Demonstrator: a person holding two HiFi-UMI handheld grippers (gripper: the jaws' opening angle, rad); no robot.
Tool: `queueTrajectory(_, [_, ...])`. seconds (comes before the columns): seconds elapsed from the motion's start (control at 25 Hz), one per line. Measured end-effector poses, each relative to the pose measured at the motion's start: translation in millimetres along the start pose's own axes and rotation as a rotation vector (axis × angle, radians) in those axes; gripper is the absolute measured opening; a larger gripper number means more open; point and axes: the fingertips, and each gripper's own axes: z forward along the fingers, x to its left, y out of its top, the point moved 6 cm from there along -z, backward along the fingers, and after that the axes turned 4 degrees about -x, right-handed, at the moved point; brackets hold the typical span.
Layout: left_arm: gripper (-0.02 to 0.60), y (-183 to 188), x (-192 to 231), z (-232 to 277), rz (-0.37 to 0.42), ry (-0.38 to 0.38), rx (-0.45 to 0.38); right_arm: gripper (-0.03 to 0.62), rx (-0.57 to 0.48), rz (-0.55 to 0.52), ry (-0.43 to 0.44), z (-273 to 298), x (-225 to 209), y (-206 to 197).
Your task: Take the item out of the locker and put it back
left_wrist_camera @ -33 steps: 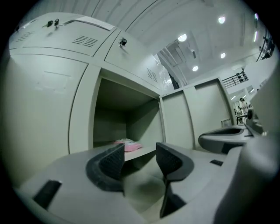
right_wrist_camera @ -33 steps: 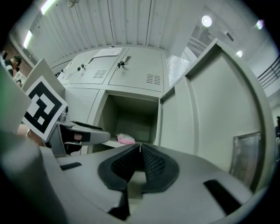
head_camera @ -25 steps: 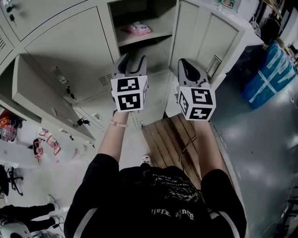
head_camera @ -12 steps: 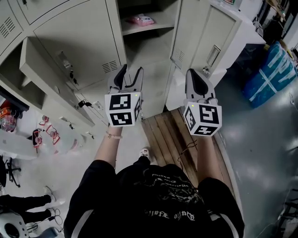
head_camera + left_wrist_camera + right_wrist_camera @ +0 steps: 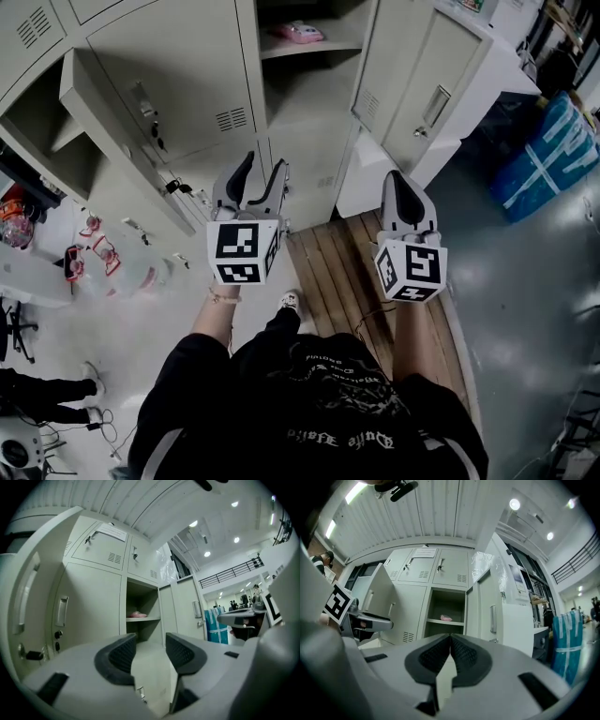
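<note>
Small pink item point(image 5: 302, 32) lies on the locker shelf point(image 5: 330, 43). Left tongs point(image 5: 262, 165) wide, empty, just narrowing; right tongs point(image 5: 397, 180) pressed together, empty.

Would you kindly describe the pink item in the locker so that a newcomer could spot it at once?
Find the bank of pale grey lockers, then the tall open compartment in the middle, its door swung out to the right. On its shelf lies a small pink item, the only coloured thing visible inside that grey metal compartment.
</note>
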Motion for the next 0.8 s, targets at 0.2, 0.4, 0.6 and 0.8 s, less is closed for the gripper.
queueTrajectory(0.2, [0.202, -18.1, -5.0, -29.4, -0.04, 0.017, 0.019, 0.006, 0.029, 0.028, 0.007, -22.4, 4.6, -16.7])
queueTrajectory(0.4, [0.201, -43.9, -13.0, -49.4, -0.041, 0.036, 0.089, 0.006, 0.069, 0.047, 0.0, -39.1, 9.2, -33.4])
queueTrajectory(0.6, [0.193, -57.1, -18.0, -65.6, -0.073, 0.043, 0.117, 0.006, 0.105, 0.073, 0.004, -53.5, 19.4, -50.6])
queueTrajectory(0.8, [0.171, -60.3, -18.3, -74.9, -0.076, 0.052, 0.119, 0.006, 0.12, 0.077, 0.024, -60.0, 28.4, -60.4])
